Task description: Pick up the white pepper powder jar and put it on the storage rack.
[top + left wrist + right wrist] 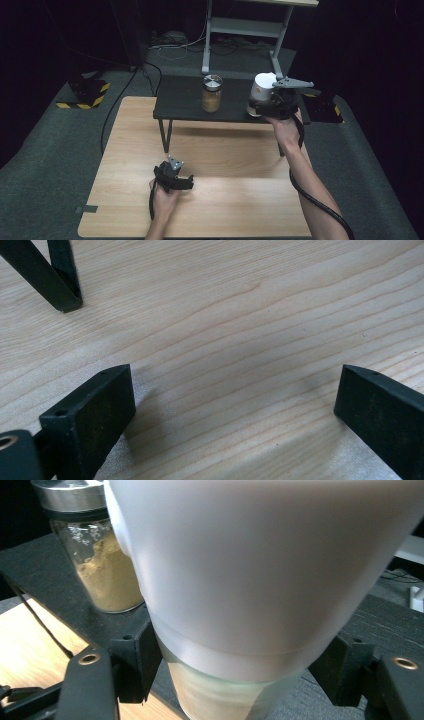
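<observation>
Your left gripper (182,181) is resting low over the near part of the wooden table (235,210), and its jaws are standing wide apart with nothing between them, only bare wood under them. Your right gripper (265,107) is at the far right, and it is clenching a white container (262,89) near its lower part; the container is leaning a little and is sitting at, or just above, the right end of the black shelf (182,97). I cannot tell if its base is touching the shelf. A glass jar (212,93) with brown powder and a metal lid is standing upright on the same shelf, to the left of the container and apart from it.

I am judging that you are carrying the container. Please be keeping the grip firm, bringing the container upright, and moving slowly, so it is not swinging toward the jar.
</observation>
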Motion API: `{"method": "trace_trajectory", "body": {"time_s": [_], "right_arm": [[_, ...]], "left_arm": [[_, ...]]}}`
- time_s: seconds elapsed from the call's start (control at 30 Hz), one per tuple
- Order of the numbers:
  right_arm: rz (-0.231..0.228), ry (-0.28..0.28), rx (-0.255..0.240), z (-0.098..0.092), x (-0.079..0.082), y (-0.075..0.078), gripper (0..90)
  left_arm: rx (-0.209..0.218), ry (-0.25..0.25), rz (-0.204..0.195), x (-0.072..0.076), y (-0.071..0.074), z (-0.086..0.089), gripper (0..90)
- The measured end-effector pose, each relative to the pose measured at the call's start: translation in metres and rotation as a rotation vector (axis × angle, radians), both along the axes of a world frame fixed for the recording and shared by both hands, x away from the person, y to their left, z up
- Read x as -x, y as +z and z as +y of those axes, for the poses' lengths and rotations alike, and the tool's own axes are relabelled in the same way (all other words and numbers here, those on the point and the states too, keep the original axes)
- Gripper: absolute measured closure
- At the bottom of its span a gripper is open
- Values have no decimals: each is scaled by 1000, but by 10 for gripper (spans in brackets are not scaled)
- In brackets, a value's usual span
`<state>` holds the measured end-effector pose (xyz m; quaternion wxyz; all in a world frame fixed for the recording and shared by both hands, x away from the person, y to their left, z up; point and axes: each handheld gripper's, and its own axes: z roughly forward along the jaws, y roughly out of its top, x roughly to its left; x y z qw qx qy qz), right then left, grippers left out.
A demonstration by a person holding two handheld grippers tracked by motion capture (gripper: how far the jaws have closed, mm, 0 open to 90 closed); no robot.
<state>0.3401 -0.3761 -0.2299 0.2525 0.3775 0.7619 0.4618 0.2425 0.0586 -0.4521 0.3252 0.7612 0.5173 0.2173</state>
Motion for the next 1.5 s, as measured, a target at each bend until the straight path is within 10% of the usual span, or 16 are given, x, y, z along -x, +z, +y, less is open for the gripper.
{"method": "trace_trajectory", "body": {"time_s": [1.5], "right_arm": [[51,-25,9,22,-27,-5,300]], "left_arm": [[-3,2,0,0,0,0,31]]}}
